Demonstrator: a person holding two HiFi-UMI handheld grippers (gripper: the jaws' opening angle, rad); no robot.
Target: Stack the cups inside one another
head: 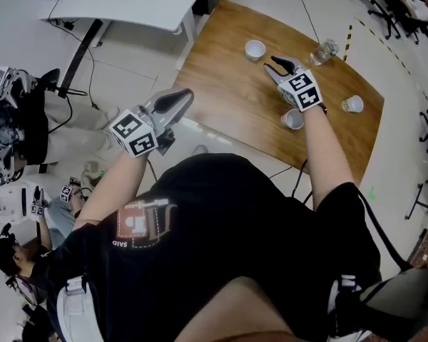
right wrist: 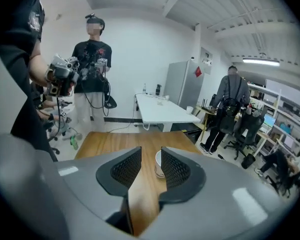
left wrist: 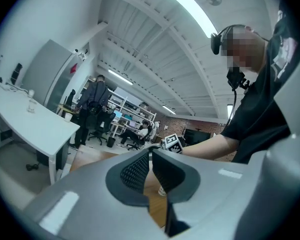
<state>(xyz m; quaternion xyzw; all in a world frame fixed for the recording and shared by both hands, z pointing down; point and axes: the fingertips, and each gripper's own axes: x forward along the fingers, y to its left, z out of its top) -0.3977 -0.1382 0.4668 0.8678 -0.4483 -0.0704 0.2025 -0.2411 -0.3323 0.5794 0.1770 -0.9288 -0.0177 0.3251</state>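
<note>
Wooden table (head: 221,91) fills the upper middle of the head view, with three white cups standing apart on it, none nested yet. I hold my right claw (head: 281,67) over it, jaws spread and empty, tilted down. I judge this lines it up on the far cup (head: 255,49), which sits untouched just up and left of the tips. The near cup (head: 294,119) lies just below that claw, and the third cup (head: 353,104) is at the right. My left claw (head: 177,102) hangs clenched on nothing off the table's left edge, probably kept clear.
</note>
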